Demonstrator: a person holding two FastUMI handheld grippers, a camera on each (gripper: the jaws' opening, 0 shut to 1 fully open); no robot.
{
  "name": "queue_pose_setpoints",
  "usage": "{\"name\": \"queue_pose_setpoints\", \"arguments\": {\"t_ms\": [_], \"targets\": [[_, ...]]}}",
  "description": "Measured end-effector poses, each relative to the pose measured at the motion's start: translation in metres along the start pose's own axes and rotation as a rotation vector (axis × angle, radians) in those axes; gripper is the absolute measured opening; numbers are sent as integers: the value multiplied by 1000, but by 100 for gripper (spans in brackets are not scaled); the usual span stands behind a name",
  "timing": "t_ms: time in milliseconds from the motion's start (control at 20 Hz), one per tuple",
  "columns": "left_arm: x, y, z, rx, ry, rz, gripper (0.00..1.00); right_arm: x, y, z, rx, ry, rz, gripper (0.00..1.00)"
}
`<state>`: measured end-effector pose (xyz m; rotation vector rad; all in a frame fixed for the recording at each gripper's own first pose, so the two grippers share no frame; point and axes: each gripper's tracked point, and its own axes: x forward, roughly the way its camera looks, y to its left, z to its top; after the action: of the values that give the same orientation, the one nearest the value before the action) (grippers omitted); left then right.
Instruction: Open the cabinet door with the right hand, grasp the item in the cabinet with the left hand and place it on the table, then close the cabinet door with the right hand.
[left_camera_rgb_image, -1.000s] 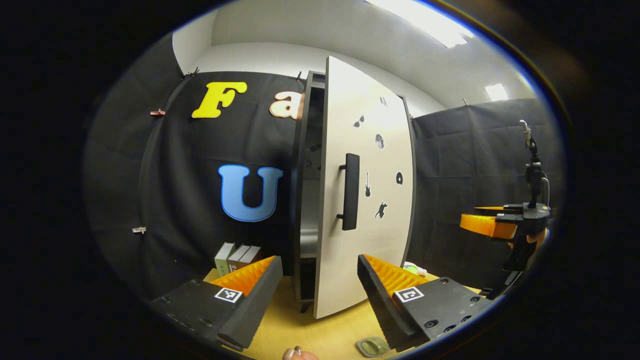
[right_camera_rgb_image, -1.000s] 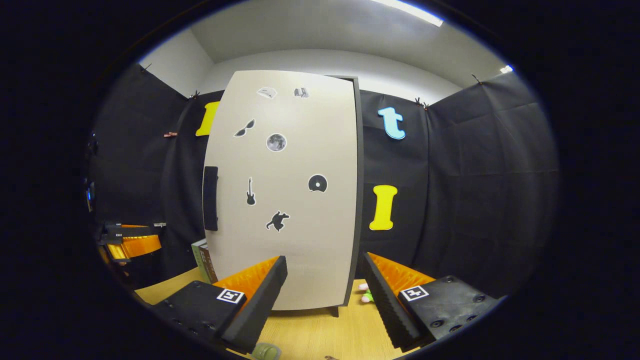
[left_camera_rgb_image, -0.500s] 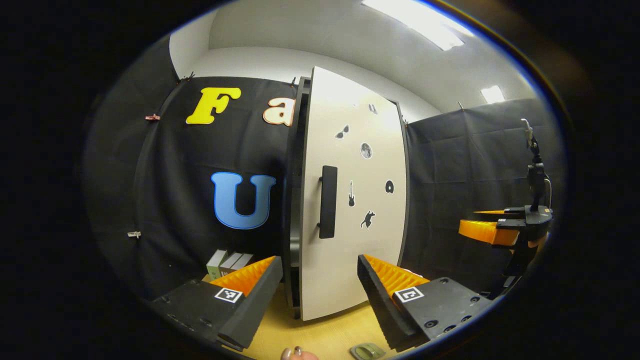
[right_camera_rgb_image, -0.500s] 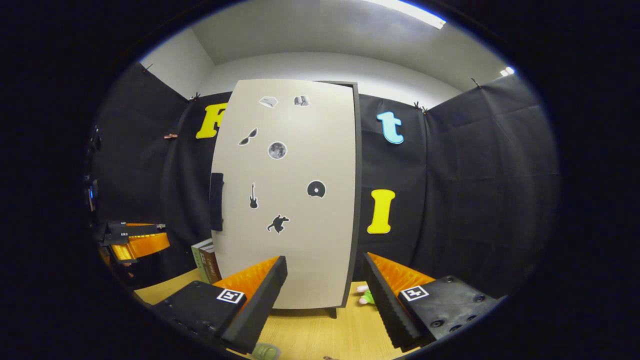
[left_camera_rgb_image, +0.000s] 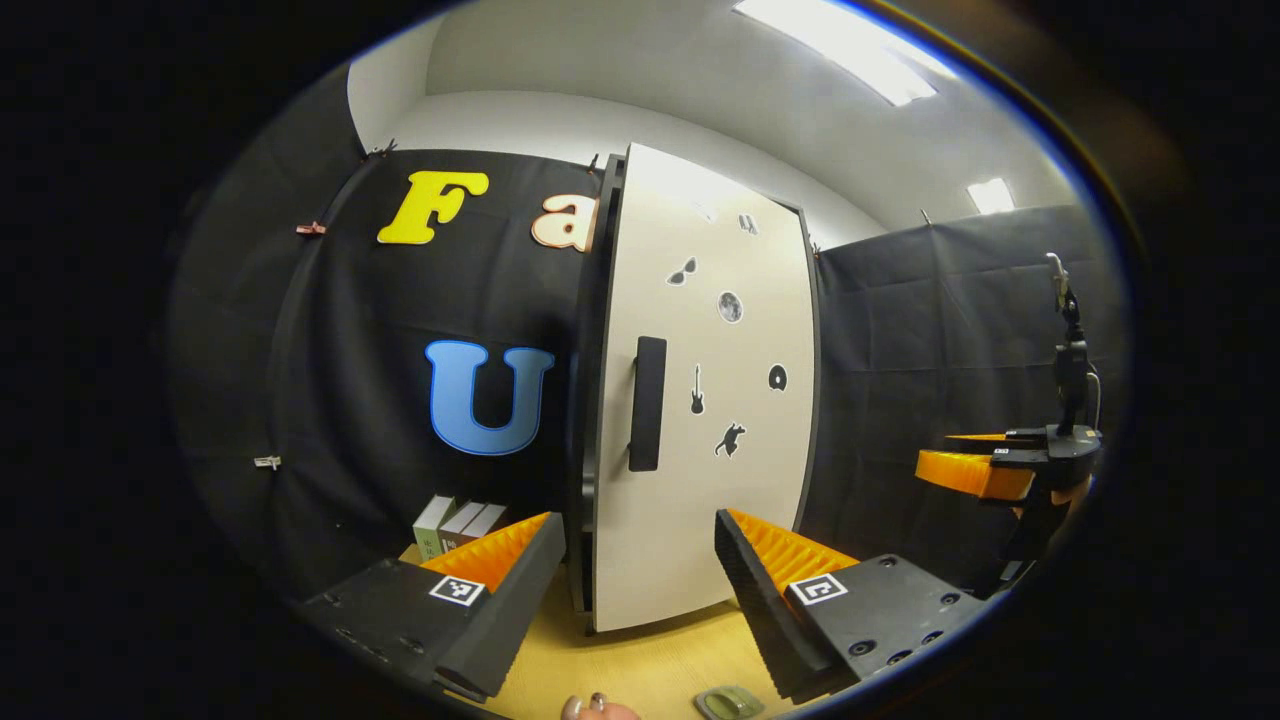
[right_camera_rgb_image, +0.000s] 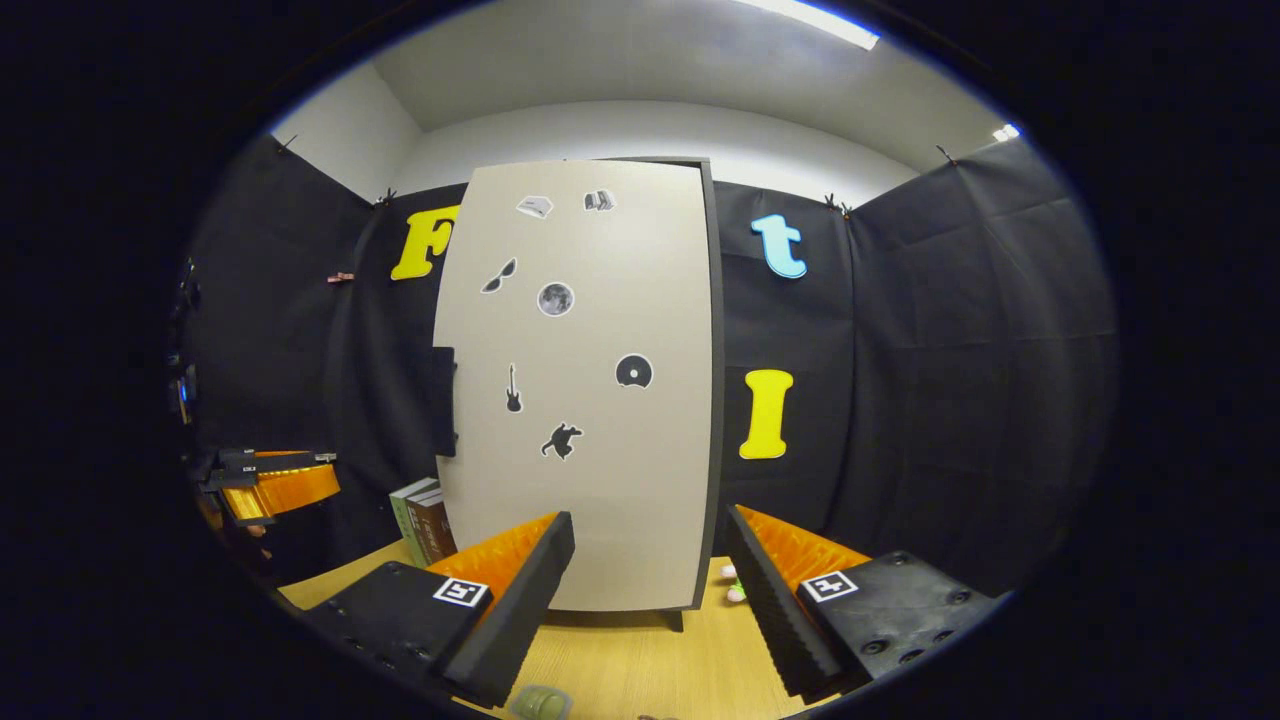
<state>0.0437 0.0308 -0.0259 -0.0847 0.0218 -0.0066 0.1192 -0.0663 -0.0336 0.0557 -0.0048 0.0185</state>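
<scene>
In front of the cabinet (right_camera_rgb_image: 580, 400), both grippers hang back with fingers wide and empty, left (left_camera_rgb_image: 640, 590), right (right_camera_rgb_image: 650, 590). The item (left_camera_rgb_image: 730, 702) sits on the worktop (left_camera_rgb_image: 640, 670) near the door (left_camera_rgb_image: 700, 400); my guess is the door could drift ajar if it isn't pushed fully shut.

The cabinet's inside is hidden behind its door (right_camera_rgb_image: 590, 400); the small green item (left_camera_rgb_image: 728, 703) on the table is cut off at the near edge of the left gripper view and is too small to be identified; the books (right_camera_rgb_image: 425, 522) are partly covered by the door in the right gripper view.
</scene>
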Motion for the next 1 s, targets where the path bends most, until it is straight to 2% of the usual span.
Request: {"name": "queue_pose_setpoints", "arguments": {"t_ms": [500, 1000], "targets": [[-1, 8, 6, 5, -18, 32, 95, -1, 6, 2, -13, 1, 13, 97], [6, -3, 2, 5, -8, -7, 94, -9, -6, 8, 22, -6, -14, 97]]}}
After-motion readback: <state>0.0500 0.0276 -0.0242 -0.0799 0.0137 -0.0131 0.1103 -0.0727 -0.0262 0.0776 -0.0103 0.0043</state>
